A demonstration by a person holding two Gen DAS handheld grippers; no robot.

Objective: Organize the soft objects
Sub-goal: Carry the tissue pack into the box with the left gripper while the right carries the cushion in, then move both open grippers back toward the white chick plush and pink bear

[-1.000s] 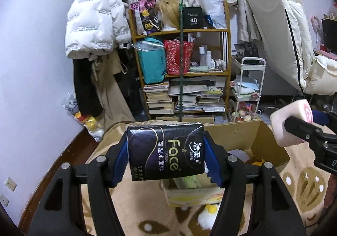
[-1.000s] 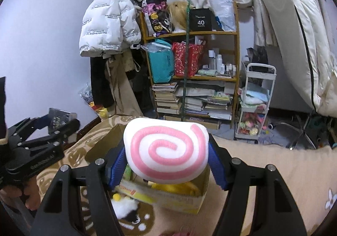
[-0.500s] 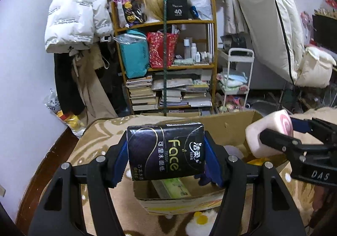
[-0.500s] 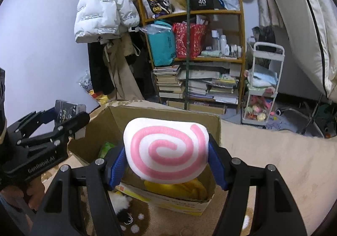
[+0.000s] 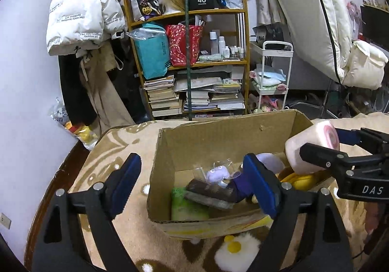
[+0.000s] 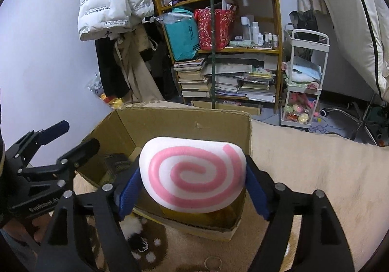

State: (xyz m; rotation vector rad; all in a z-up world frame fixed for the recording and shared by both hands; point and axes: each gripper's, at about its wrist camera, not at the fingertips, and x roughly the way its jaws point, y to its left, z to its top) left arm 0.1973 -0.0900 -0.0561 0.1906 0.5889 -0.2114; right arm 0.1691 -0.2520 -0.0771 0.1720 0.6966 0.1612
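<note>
blocking box (image 6: pixel 184 123) interior, swirl cushion (image 6: pixel 194 177)

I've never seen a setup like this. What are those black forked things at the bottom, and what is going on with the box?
They are two hand-held claws, one in each of a person's hands, each with a camera looking along its fingers. The left claw is opening with nothing between its blue pads; a dark tissue pack lies in the brown cardboard box below. The right claw is opening around a white cushion with a pink spiral over the same box, which sits on a beige patterned rug.
</note>
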